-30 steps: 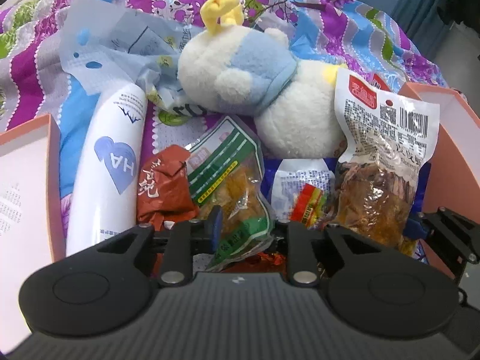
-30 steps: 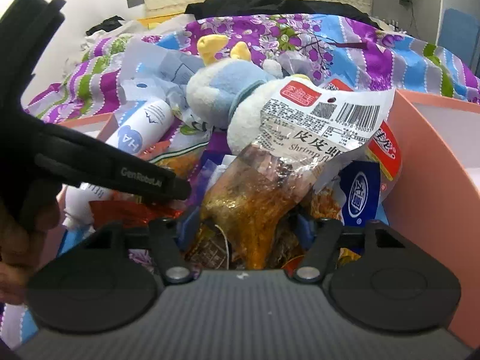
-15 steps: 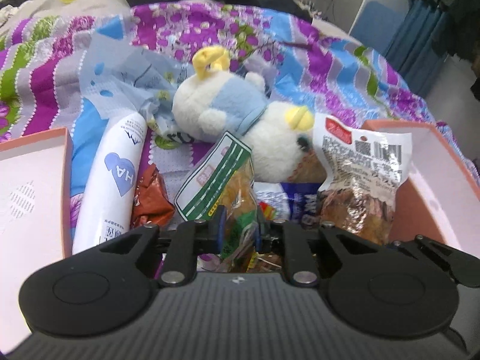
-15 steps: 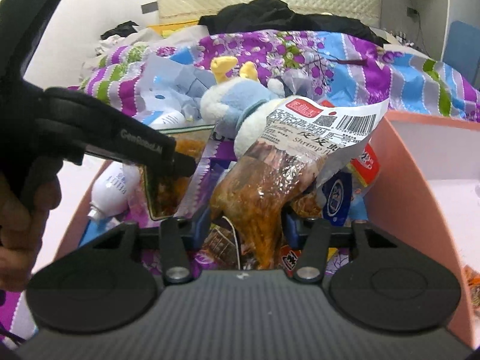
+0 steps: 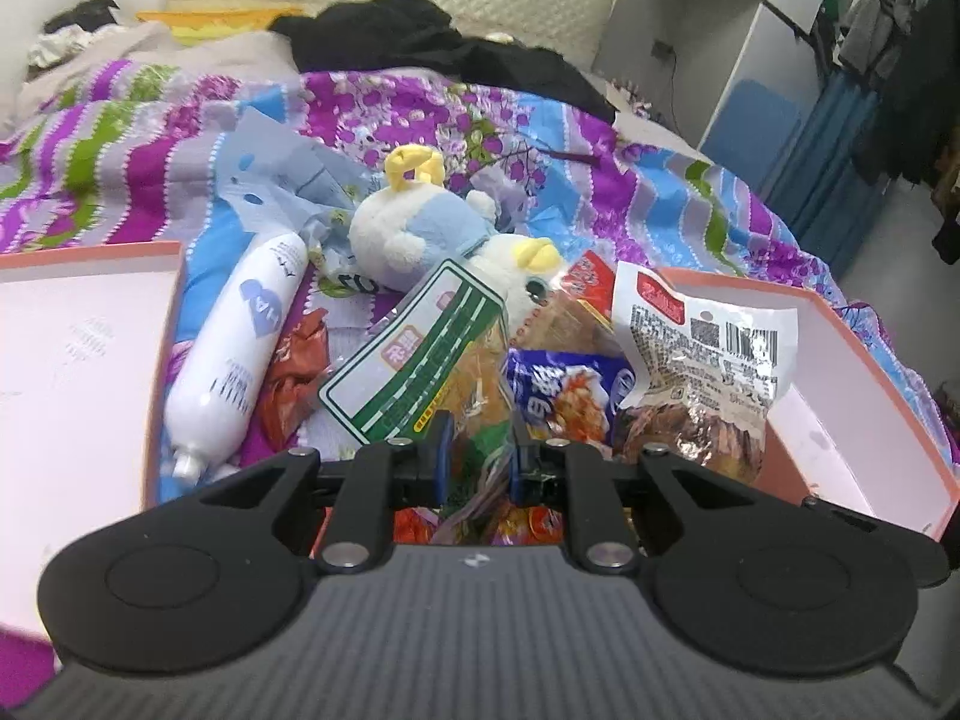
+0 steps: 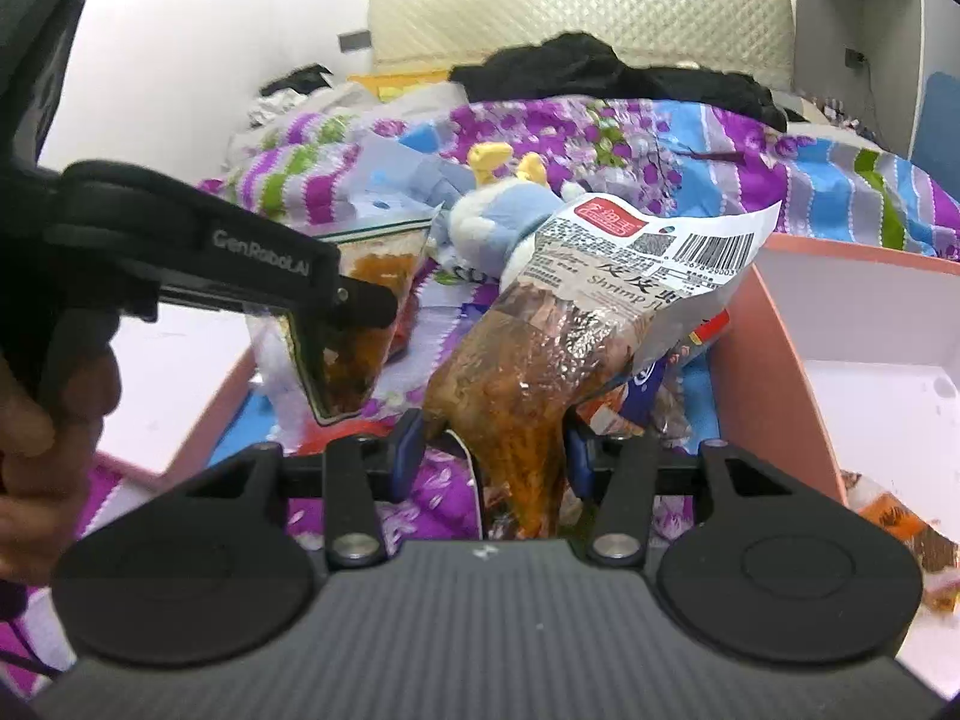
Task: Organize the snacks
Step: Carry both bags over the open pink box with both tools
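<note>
My left gripper (image 5: 477,450) is shut on a green-labelled snack packet (image 5: 420,360) with orange pieces inside and holds it above the pile. From the right wrist the same packet (image 6: 351,360) hangs from the left gripper (image 6: 372,306). My right gripper (image 6: 492,450) is shut on a clear shrimp packet (image 6: 540,360) with a white barcode label, its blue pads pressing the lower end. That shrimp packet (image 5: 702,372) stands up beside the right pink box (image 5: 840,360). More snack packets lie on the bedspread between the two boxes.
A second pink box (image 5: 162,360) lies at the left. Between the boxes are a white bottle (image 5: 240,360), a red packet (image 5: 300,372), a blue packet (image 5: 564,402) and a plush toy (image 5: 432,228). A hand (image 6: 42,420) holds the left gripper.
Both grippers have risen and drawn back from the pile. The left jaws closed on the green packet and lifted it. The shrimp packet has come up with the right gripper.
</note>
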